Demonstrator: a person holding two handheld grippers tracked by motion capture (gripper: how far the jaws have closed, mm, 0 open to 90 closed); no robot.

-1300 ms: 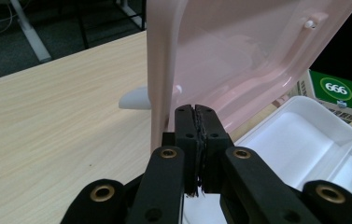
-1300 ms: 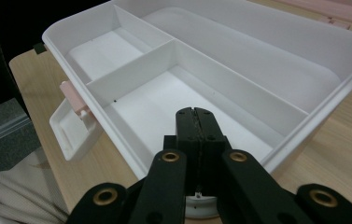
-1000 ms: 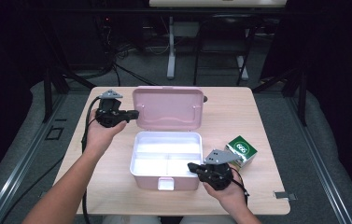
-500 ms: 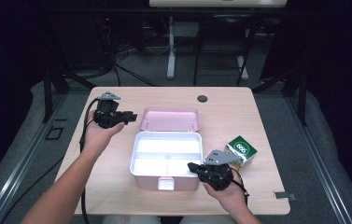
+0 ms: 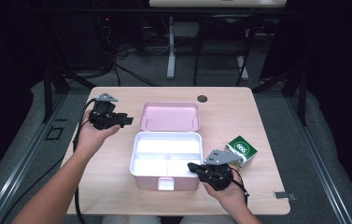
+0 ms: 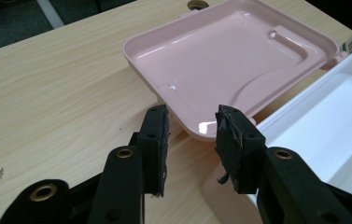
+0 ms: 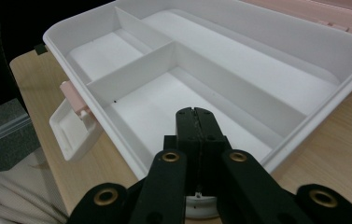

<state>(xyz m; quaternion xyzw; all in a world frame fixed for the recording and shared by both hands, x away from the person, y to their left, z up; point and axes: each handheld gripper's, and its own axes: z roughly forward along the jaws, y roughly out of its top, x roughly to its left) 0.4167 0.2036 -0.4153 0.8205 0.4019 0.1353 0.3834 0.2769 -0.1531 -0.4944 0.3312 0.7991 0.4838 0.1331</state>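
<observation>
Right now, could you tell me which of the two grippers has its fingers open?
The left gripper, beside the pink lid: its fingers stand apart. The right gripper, over the white tray, has its fingers pressed together.

High view: set above the near table edge, faced forward and down. Gripper views: carried close along each pair of jaws; the white box (image 5: 165, 158) is shared by all three.

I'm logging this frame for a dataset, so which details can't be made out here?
- Green box: print too small in the high view; cut off by the edge in the left gripper view.
- Box right front corner: hidden behind the right gripper in the high view.
- Lid hinges: only partly visible.
</observation>
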